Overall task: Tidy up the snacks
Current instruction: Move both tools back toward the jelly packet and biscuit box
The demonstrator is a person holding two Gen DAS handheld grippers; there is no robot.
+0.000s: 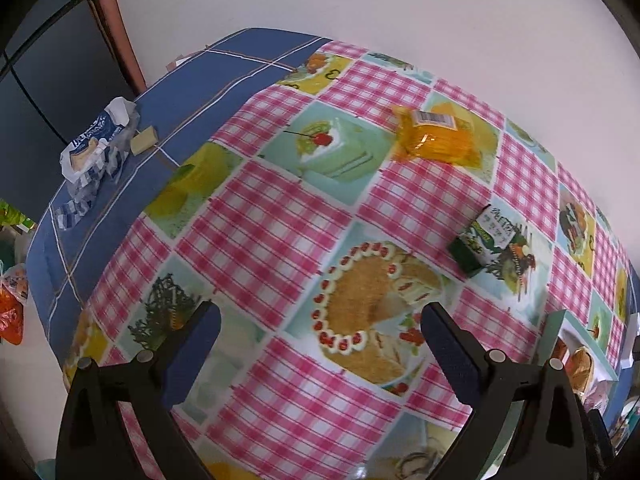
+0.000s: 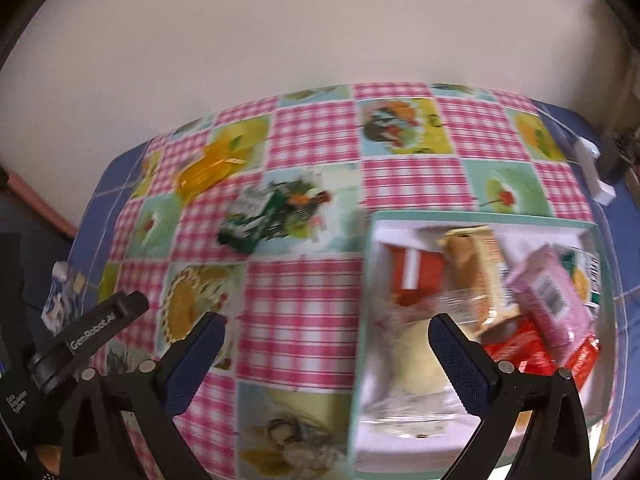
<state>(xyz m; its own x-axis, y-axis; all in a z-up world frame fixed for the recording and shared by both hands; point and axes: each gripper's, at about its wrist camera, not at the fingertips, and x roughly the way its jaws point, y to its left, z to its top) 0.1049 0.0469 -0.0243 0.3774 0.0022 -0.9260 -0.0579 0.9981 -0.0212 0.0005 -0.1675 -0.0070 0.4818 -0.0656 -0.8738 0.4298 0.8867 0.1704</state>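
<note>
An orange snack packet (image 1: 438, 138) lies at the far side of the patterned tablecloth; it also shows in the right wrist view (image 2: 208, 168). A green snack packet (image 1: 486, 240) lies nearer, right of centre, and shows blurred in the right wrist view (image 2: 250, 220). A teal-rimmed white box (image 2: 480, 216) holds several snacks, among them a pink packet (image 2: 550, 296) and red ones (image 2: 416, 276); its corner shows in the left wrist view (image 1: 560, 320). My left gripper (image 1: 320, 344) is open and empty above the cloth. My right gripper (image 2: 326, 354) is open and empty over the box's left edge.
An opened blue-white wrapper (image 1: 94, 144) and a small beige block (image 1: 144, 140) lie on the blue cloth (image 1: 188, 92) at the far left. A white wall stands behind the table. A white device (image 2: 592, 172) lies at the far right. The left gripper's body (image 2: 88, 328) is beside my right one.
</note>
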